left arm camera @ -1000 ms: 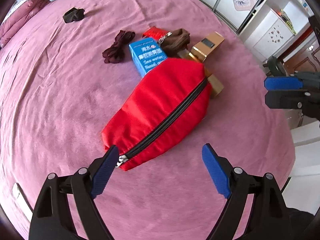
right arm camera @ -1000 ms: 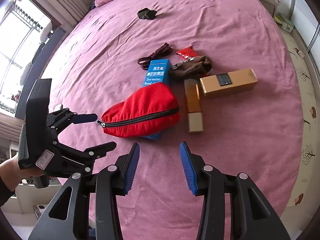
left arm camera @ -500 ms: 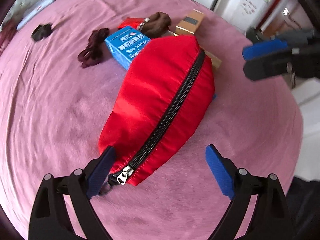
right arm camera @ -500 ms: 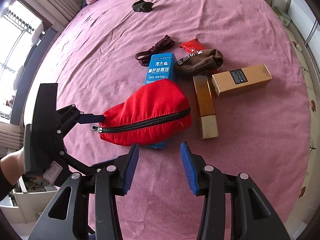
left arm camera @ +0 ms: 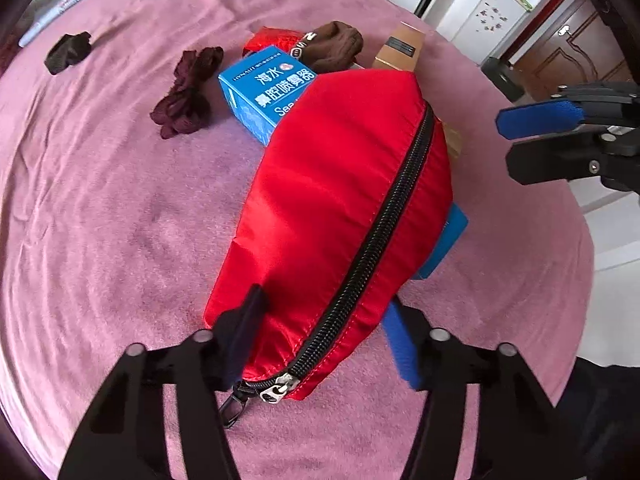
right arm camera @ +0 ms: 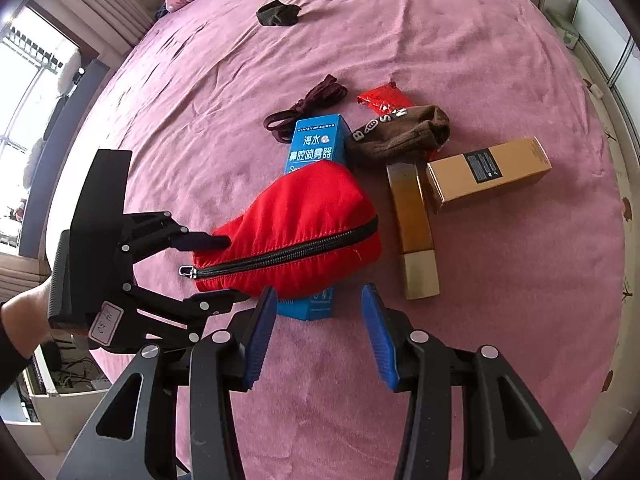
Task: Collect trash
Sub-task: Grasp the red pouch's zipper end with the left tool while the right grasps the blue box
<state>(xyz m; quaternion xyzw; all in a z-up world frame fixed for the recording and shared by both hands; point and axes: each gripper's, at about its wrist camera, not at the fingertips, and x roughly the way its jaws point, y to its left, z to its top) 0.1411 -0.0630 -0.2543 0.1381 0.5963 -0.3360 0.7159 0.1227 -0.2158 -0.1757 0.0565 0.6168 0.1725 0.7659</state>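
Observation:
A red zip pouch (left arm camera: 332,184) (right arm camera: 288,224) lies on the pink bedspread (left arm camera: 100,220), zip closed, its slider (left arm camera: 278,390) at the near end. My left gripper (left arm camera: 324,332) (right arm camera: 220,270) straddles that end; its jaws are closing and both pads press into the fabric. The pouch rests partly on a blue nasal-spray box (left arm camera: 268,92) (right arm camera: 316,144). My right gripper (right arm camera: 320,332) (left arm camera: 532,140) hangs open just in front of the pouch and the box's near end, with nothing between its fingers.
Behind the pouch lie a brown sock (right arm camera: 400,136), a red wrapper (right arm camera: 382,98), two gold boxes (right arm camera: 488,172) (right arm camera: 414,216), a dark red cord bundle (right arm camera: 308,104) and a black cloth (right arm camera: 278,14). A hand (right arm camera: 24,312) holds the left gripper.
The left gripper has come down onto the pouch's zip end and its wide jaws have closed in on the fabric. The right gripper has drifted slightly closer to the pouch.

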